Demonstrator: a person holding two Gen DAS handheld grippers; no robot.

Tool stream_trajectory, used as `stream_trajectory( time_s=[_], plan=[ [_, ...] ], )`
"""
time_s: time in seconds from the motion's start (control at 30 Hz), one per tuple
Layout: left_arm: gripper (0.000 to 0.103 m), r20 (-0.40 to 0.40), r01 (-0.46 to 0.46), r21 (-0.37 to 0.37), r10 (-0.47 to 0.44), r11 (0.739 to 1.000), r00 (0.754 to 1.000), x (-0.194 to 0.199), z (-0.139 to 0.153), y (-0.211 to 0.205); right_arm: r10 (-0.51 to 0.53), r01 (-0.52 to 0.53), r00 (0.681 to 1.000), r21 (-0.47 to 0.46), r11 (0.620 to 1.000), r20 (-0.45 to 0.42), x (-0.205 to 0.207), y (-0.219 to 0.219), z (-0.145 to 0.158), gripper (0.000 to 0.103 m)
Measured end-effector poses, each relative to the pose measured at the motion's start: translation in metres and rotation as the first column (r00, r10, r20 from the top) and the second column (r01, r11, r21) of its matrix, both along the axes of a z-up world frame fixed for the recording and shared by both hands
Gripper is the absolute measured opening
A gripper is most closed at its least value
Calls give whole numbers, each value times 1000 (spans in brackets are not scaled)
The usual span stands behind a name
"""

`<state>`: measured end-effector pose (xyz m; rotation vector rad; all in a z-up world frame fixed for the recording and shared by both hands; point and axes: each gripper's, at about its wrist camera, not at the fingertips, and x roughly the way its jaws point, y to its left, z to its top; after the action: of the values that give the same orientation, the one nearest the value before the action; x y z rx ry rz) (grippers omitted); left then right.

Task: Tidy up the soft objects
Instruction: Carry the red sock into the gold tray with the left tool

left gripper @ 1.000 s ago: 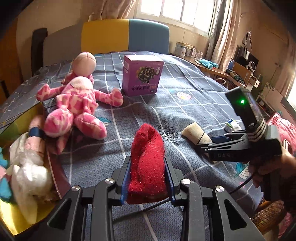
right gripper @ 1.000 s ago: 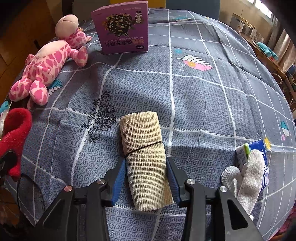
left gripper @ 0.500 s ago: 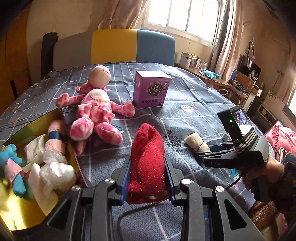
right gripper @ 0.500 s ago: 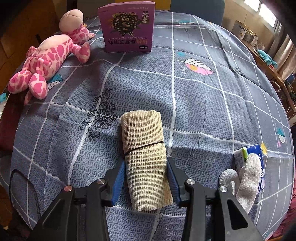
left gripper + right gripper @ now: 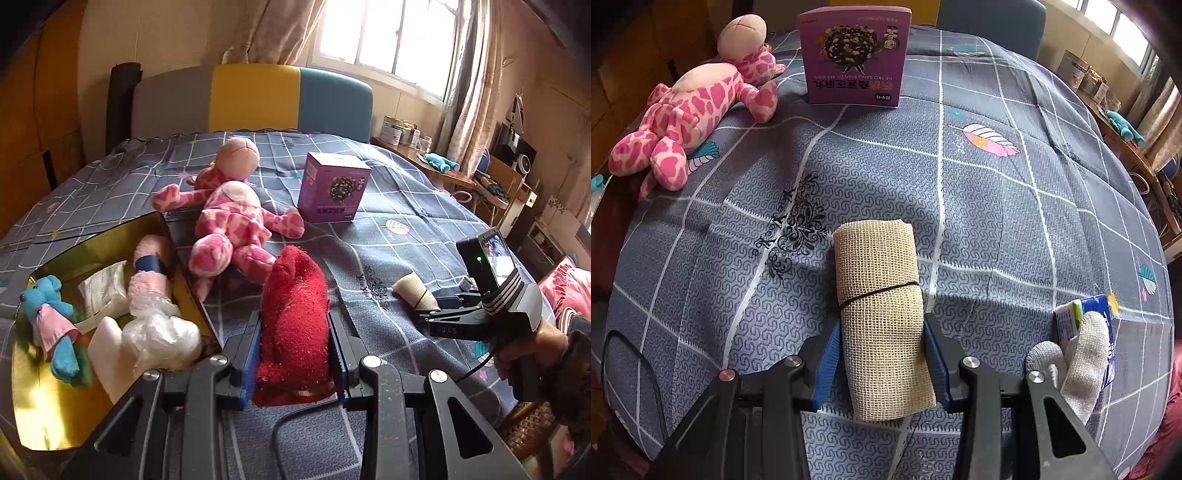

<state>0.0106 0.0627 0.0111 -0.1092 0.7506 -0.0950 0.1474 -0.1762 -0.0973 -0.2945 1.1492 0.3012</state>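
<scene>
My left gripper (image 5: 293, 326) is shut on a red fuzzy sock (image 5: 295, 280), held up above the grey checked bedspread (image 5: 388, 229). Just to its left stands a gold box (image 5: 40, 417) holding a blue plush toy (image 5: 48, 314), a pink roll and white bundles. My right gripper (image 5: 882, 325) points down at the bed, its blue pads against both sides of a tan mesh cloth roll (image 5: 875, 258) bound by a black band. The roll still lies on the bedspread (image 5: 997, 221). The left wrist view shows that right gripper (image 5: 430, 314) at the roll's (image 5: 412, 288) near end.
A pink spotted plush doll (image 5: 229, 221) lies beside the gold box, and a purple carton (image 5: 332, 188) stands behind it. Near the right gripper lie a grey knit glove (image 5: 1075, 365) and a blue-white packet (image 5: 1097, 310). A cluttered side table (image 5: 443, 173) borders the bed's right.
My left gripper has risen and drawn back with the red sock, bringing the gold box and its contents into fuller view. The right gripper has stayed on the tan roll.
</scene>
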Motion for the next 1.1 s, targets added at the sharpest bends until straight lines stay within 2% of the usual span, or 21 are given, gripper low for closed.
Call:
stream_trajectory(
  time_s=[0.3,0.47,0.6,0.73,0.87,0.93,1.1],
  plan=[
    [34,-6,-68,-23,68,997,998,-11,3,35,2,-2,1000,-4,1000,4,0,0,1,43],
    [34,-10,-182,-64,182,981,983,-24,8,86,5,-5,1000,-11,1000,8,-1,2,1,43],
    [34,-41,-321,-107,319,941,947,-43,6,145,9,-9,1000,-18,1000,12,-2,3,2,42],
    [34,-98,-469,-153,459,870,883,-67,-8,203,11,-11,1000,-21,1000,13,-2,3,2,42],
    [34,-153,-550,-197,528,812,835,-81,-25,235,11,-10,1000,-22,1000,13,-3,4,3,42],
    [34,-169,-560,-212,534,801,828,-80,-33,240,10,-9,1000,-22,1000,14,-3,4,3,42],
    [37,-217,-543,-182,505,820,835,-66,-53,235,4,-4,1000,-19,1000,13,-3,3,4,42]
  ],
)
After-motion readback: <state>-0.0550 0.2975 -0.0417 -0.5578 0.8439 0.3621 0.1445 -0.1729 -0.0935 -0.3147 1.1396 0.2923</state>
